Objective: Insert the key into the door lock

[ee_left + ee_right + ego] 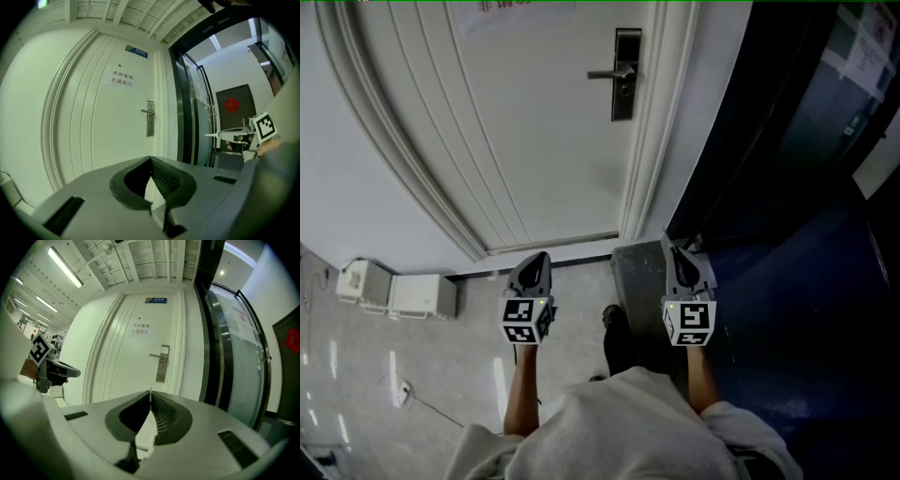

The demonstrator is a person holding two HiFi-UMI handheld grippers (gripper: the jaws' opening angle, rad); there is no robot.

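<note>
The white door [534, 122] carries a dark lock plate [625, 75] with a lever handle [605, 73] pointing left; the plate also shows in the left gripper view [150, 118] and the right gripper view [162, 363]. Both grippers point at the door from some way off, side by side. My right gripper [672, 242] is shut, and a thin key blade [150, 392] sticks out edge-on past its tips [150, 401]. My left gripper [539, 255] is shut with nothing between its jaws [151, 159]. The right gripper [234, 136] appears at the right of the left gripper view.
A dark glass partition [787, 141] stands right of the door frame [652, 141]. White boxes [394, 291] sit on the floor by the left wall, with a cable [422, 403] trailing nearby. A grey mat [637, 272] lies before the threshold, by the person's shoe [612, 319].
</note>
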